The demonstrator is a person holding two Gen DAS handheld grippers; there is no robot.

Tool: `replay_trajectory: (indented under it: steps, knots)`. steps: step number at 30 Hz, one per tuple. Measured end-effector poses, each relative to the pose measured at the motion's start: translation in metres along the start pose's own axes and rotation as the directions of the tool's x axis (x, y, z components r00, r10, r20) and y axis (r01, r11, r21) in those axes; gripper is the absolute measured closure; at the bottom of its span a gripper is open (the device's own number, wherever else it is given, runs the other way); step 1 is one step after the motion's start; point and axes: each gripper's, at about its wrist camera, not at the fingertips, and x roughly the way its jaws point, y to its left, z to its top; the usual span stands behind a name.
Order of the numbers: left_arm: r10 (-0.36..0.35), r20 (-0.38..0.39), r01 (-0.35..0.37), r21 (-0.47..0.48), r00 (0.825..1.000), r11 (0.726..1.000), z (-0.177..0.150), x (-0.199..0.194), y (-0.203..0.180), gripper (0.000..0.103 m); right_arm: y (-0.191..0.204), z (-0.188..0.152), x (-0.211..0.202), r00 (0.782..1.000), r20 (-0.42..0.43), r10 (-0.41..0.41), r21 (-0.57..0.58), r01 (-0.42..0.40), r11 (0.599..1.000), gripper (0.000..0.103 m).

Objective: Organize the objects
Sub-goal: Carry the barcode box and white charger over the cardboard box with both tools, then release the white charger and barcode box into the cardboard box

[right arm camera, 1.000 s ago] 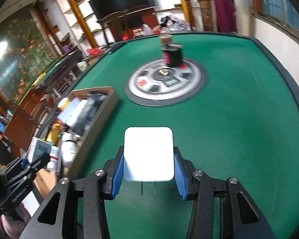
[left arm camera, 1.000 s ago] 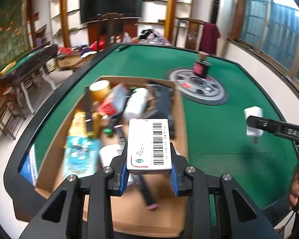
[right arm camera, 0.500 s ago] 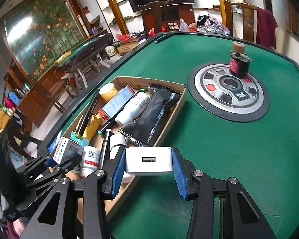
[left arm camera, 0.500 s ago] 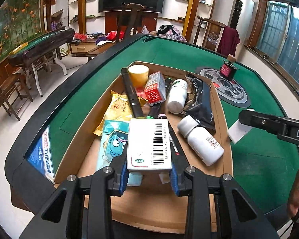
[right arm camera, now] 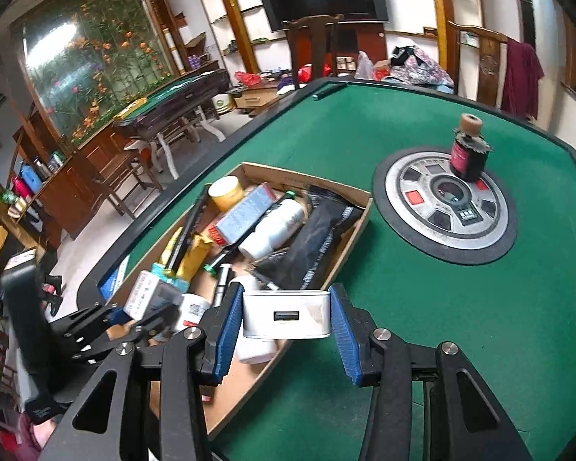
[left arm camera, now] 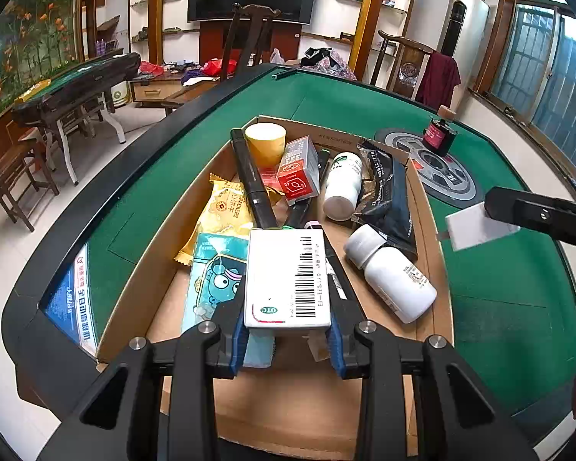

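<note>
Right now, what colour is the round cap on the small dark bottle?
Tan, like cork; the small dark bottle's cap shows best in the right wrist view.

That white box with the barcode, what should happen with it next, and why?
Probably lower the barcode box a little and let go: the left gripper holds it over a bare patch of the cardboard tray, where the other things already lie.

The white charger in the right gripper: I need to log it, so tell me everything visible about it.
The white charger is a small, smooth, plastic-looking block with rounded corners and one USB port on the face toward the camera. The right gripper holds it by its two ends between blue pads, above the near edge of the cardboard box. The left wrist view shows metal prongs.
</note>
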Motion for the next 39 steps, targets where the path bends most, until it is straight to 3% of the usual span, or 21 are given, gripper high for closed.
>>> replay_trajectory:
  steps: [7,15,32,39]
  knots:
    - [-0.003,0.007,0.003,0.009,1.0,1.0,0.001,0.0,-0.002,0.07,0.022,-0.002,0.01,0.995,-0.058,0.082,-0.039,-0.085,0.996,0.053]
    - [-0.02,0.005,0.02,0.011,1.0,1.0,0.001,0.001,-0.004,0.07,0.03,0.01,0.046,0.988,-0.121,0.101,-0.028,-0.105,0.994,0.053]
    - [-0.049,0.0,0.049,0.005,0.999,0.999,-0.005,-0.003,0.001,0.07,0.052,0.047,0.1,0.983,-0.175,0.052,-0.05,-0.061,0.997,0.053]
    - [-0.056,0.0,0.056,-0.009,0.998,0.998,-0.004,-0.001,0.005,0.07,0.057,0.053,0.132,0.968,-0.248,0.042,-0.057,-0.057,0.997,0.053]
